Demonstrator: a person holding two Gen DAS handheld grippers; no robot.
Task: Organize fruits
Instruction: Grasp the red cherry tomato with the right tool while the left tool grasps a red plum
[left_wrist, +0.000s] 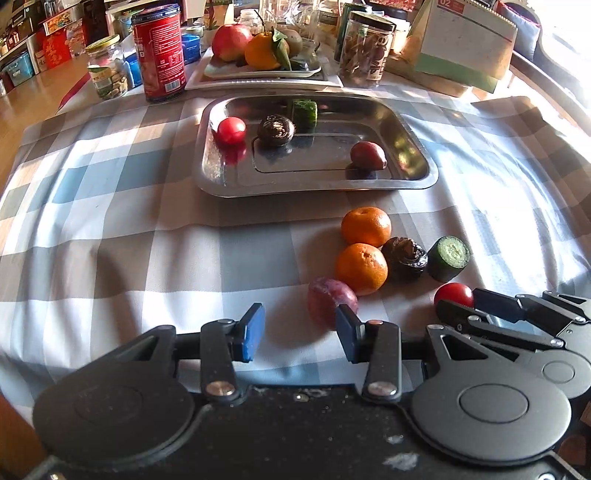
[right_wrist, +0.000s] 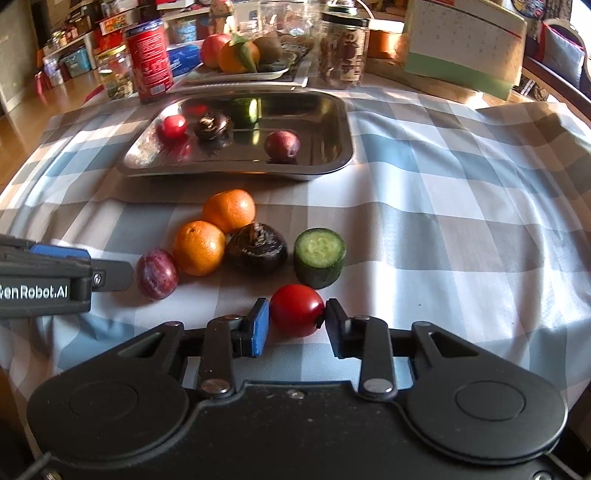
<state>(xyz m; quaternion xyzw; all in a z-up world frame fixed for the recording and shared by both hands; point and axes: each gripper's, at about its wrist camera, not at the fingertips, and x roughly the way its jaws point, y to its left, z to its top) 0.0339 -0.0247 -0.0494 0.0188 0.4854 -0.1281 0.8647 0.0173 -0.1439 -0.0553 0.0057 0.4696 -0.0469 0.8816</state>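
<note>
**Close on the tomato, lift to tray**

Left tool (left_wrist: 300, 334) released, plum (left_wrist: 330, 301) at its 1 o'clock. Right tool (right_wrist: 296, 318) brackets tomato (right_wrist: 296, 309) w/ pads touching, not visibly squeezing: clench gently, then carry to tray (right_wrist: 334, 147) at 11 o'clock.

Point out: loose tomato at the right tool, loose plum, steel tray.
tomato (right_wrist: 296, 310), right wrist view, middle of its red skin
plum (right_wrist: 157, 274), right wrist view, centre of its purple skin
steel tray (left_wrist: 424, 155), left wrist view, right rim wall
</note>
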